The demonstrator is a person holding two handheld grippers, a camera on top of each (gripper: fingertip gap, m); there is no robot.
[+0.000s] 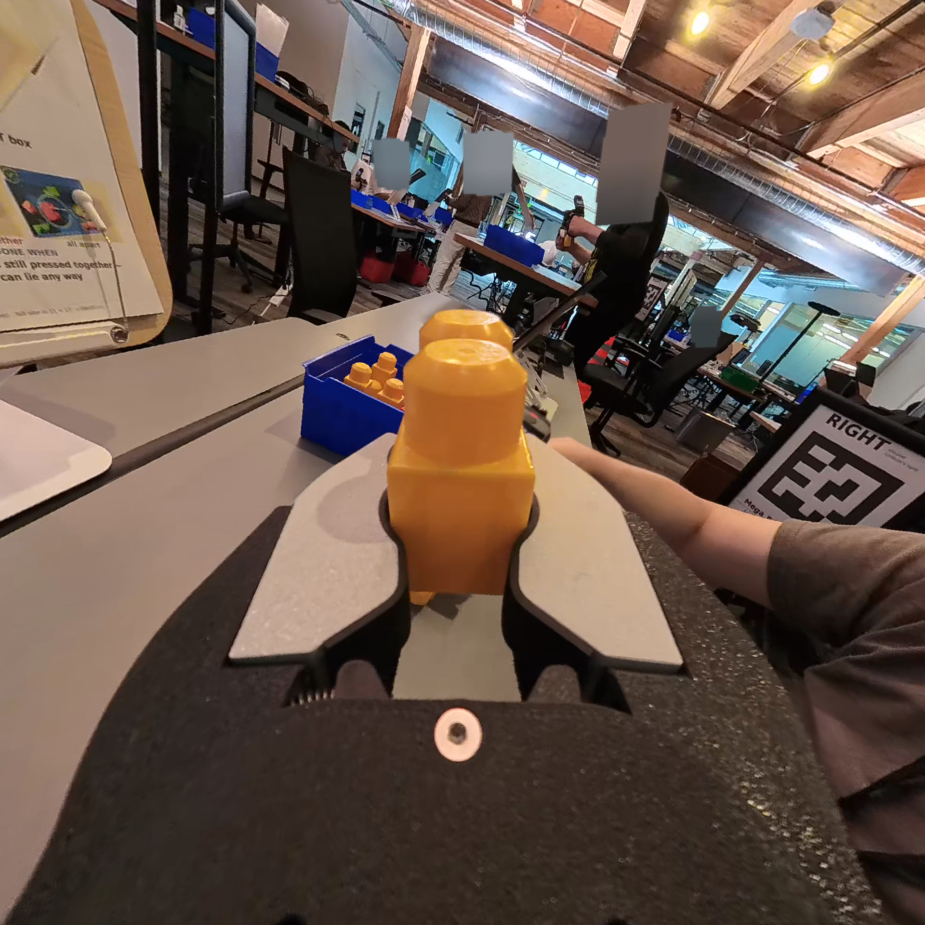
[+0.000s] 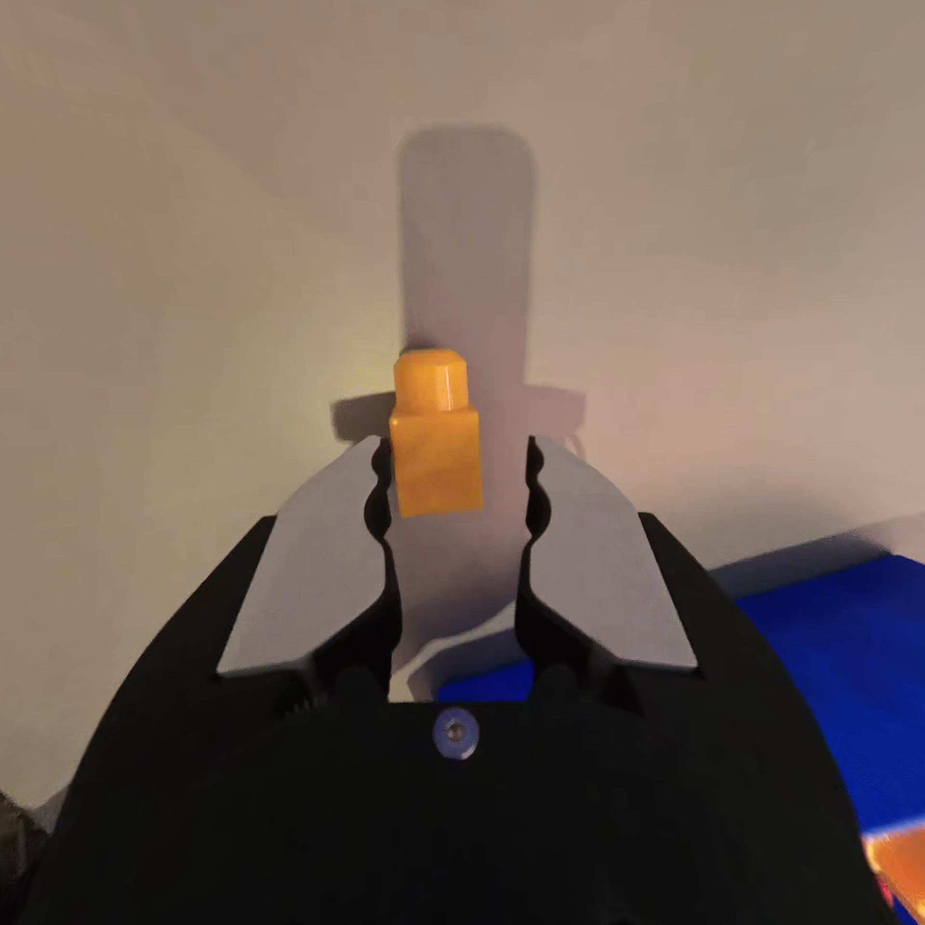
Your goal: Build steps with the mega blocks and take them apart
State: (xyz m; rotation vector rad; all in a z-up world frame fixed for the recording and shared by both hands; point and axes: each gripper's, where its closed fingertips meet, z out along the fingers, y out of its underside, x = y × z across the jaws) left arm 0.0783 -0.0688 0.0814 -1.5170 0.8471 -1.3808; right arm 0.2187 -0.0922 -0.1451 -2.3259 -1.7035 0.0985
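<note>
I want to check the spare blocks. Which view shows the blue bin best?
The left wrist view: the blue bin stands whole on the grey table, with orange blocks inside. The right wrist view shows only a blurred blue part of it at the lower right edge, contents unclear.

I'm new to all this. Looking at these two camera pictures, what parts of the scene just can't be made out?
- Left wrist view: the blue bin is partly hidden by the orange block in the left tongs, so its blocks cannot be counted.
- Right wrist view: motion blur; whether the right tongs touch the small orange block is unclear.
- Right wrist view: blue bin corner cut off by the edge.
</note>
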